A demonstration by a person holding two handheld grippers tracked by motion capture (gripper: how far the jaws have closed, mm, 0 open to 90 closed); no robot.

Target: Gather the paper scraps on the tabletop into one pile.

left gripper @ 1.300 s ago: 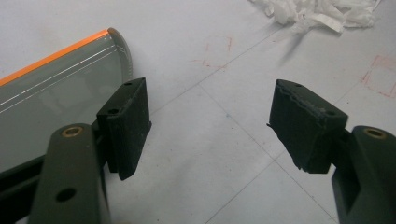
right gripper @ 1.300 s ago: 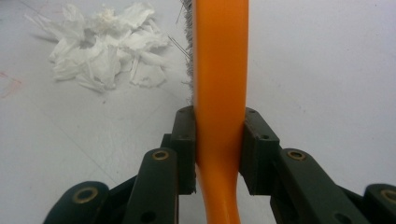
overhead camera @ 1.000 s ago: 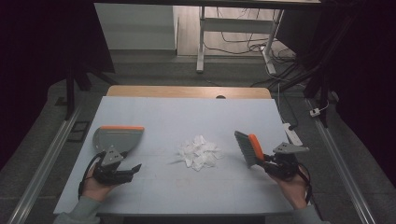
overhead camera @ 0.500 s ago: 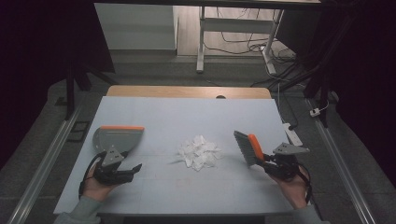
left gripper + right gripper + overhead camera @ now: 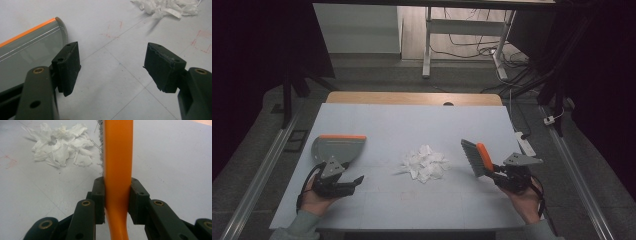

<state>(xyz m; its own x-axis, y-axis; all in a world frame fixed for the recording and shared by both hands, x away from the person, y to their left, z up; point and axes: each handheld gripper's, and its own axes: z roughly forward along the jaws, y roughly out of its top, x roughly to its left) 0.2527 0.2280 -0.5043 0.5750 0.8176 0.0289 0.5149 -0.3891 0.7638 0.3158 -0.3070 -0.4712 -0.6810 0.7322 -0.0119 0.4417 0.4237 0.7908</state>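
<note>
Dustpan [image 5: 337,147] sits at the left of the pale desk [image 5: 412,120], grey with an orange edge, lying flat. Left claw [image 5: 354,181] rests just in front of it on the desk, jaws spread wide with nothing between them; in the left gripper view the pan [image 5: 27,47] lies just beside the left jaw, bare desk in the gap. Moving to the middle: torn white paper scraps [image 5: 424,164] are heaped in a loose pile, apart from both claws. Over on the right, the right claw [image 5: 493,172] is clamped on the orange handle of the brush [image 5: 476,156], bristles facing the pile. From the right gripper view, the handle [image 5: 117,157] runs straight up between the pads, scraps [image 5: 62,143] off to its left.
</note>
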